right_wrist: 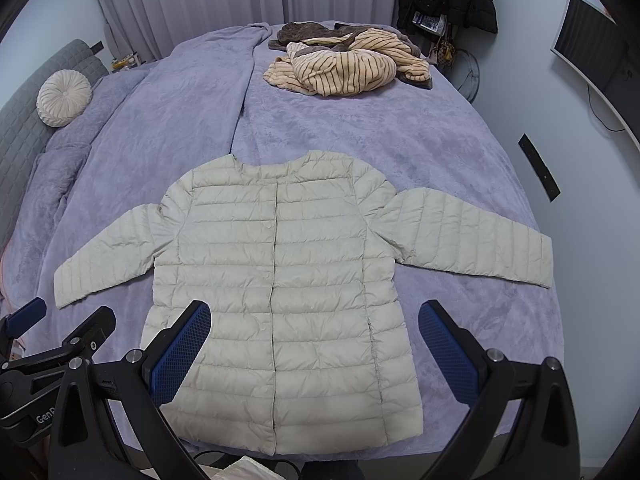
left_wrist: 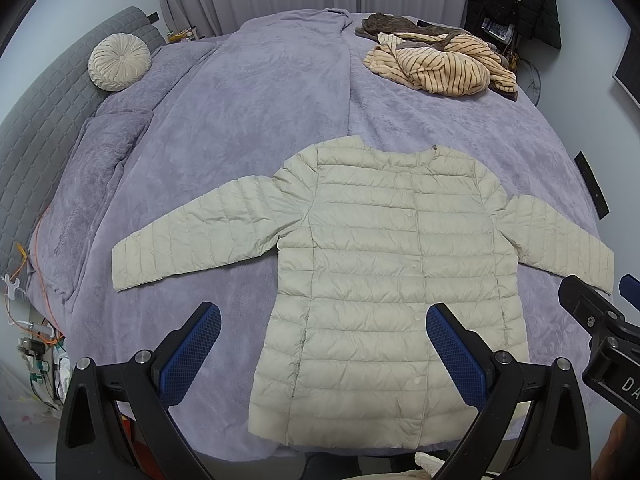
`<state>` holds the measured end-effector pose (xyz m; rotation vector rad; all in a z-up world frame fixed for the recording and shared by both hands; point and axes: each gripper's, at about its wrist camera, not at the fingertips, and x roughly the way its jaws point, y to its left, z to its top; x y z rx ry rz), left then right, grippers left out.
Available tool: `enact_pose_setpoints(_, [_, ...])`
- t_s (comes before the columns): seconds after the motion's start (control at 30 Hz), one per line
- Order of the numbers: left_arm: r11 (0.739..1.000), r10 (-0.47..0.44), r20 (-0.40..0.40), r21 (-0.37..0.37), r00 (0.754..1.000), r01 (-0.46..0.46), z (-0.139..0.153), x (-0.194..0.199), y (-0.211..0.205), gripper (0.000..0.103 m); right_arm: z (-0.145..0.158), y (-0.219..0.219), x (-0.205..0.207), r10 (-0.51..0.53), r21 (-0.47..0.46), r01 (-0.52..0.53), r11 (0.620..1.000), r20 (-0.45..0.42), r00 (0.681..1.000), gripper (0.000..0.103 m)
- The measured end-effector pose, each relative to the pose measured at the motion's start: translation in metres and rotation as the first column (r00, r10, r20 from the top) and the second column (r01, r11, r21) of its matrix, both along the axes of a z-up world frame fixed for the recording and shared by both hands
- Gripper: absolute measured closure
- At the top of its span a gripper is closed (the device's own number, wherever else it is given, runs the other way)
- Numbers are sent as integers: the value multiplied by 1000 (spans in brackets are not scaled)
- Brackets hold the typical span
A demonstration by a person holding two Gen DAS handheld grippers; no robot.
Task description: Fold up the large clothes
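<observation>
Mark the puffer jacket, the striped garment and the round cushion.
puffer jacket (right_wrist: 276, 272), right wrist view, on the buttoned front.
striped garment (right_wrist: 344, 70), right wrist view, on its bunched middle.
round cushion (left_wrist: 119, 63), left wrist view, on its pleated face.

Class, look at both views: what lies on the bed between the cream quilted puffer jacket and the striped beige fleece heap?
Only bare lilac plush bedspread; both views show it between jacket and heap.

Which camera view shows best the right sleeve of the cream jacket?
The right wrist view: the right sleeve lies whole and unobstructed on the purple blanket. In the left wrist view the right gripper partly covers the cuff at the frame edge.
</observation>
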<state>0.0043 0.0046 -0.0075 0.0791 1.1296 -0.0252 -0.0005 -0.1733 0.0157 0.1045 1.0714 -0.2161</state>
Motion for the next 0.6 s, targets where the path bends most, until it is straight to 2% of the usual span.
enact_pose_setpoints(0.6, [1000,-1,-1,0,1000,1,0,0,0,0,2,-1,0,1,2,-1,1000,-1,1000,0])
